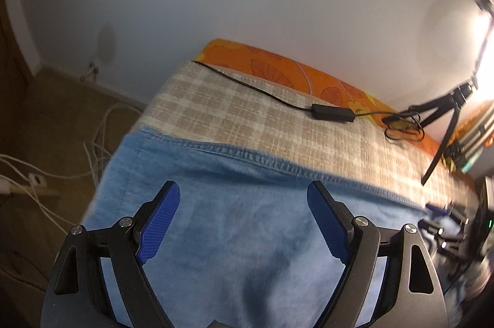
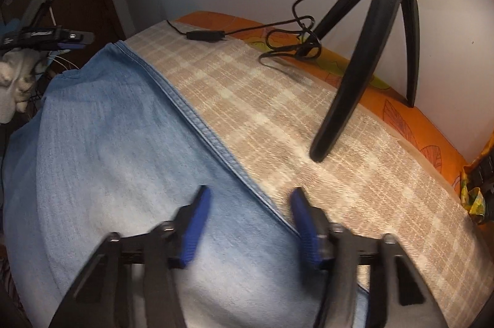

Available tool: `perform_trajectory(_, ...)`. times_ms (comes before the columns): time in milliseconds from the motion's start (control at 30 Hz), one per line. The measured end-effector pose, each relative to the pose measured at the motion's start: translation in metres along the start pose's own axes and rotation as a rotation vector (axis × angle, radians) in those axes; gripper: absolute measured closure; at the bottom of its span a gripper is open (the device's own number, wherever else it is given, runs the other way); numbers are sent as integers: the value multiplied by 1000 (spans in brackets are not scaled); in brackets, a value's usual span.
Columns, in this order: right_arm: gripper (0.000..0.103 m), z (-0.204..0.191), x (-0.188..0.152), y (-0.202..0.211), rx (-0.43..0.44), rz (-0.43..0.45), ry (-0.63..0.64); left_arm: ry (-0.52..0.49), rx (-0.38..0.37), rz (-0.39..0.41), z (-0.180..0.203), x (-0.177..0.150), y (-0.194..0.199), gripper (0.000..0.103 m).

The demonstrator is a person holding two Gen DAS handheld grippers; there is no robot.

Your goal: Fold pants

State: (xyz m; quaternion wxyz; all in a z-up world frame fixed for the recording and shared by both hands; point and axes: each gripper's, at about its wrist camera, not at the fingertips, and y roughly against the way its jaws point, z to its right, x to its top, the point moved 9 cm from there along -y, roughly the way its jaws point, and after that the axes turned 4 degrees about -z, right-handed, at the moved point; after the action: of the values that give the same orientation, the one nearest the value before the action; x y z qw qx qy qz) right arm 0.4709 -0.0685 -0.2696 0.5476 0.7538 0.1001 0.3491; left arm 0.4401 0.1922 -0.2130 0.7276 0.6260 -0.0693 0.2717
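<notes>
Light blue denim pants (image 1: 216,235) lie flat on a beige checked cloth (image 1: 231,111), with a stitched side seam (image 1: 278,164) along their far edge. My left gripper (image 1: 243,186) hangs open just above the denim near the pants' left end, with nothing between its blue pads (image 1: 160,223). In the right wrist view the same pants (image 2: 108,142) fill the lower left. My right gripper (image 2: 250,190) is low over the seam (image 2: 200,124), its image blurred. Its jaws stand apart, the denim edge lies between them, and I see no pad pressing on it.
A black tripod (image 2: 364,65) stands on the checked cloth (image 2: 308,127) close beyond the right gripper. A black cable with an inline box (image 1: 332,112) runs along the far side by an orange patterned sheet (image 1: 278,65). White cables (image 1: 92,149) lie on the floor at left.
</notes>
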Motion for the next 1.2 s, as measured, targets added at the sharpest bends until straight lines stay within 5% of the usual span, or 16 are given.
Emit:
perform_trajectory(167, 92, -12, 1, 0, -48, 2, 20, 63, 10, -62, 7, 6, -25, 18)
perform_trajectory(467, 100, -35, -5, 39, -82, 75, 76, 240, 52, -105, -10, 2, -49, 21)
perform_trajectory(633, 100, -43, -9, 50, -161, 106, 113, 289, 27, -57, -26, -4, -43, 92)
perform_trajectory(967, 101, -55, -3, 84, -220, 161, 102, 191, -60, 98, -14, 15, 16, 99)
perform_trajectory(1200, 102, -80, -18, 127, -238, 193, 136, 122, -99, 181, -7, 1, 70, 100)
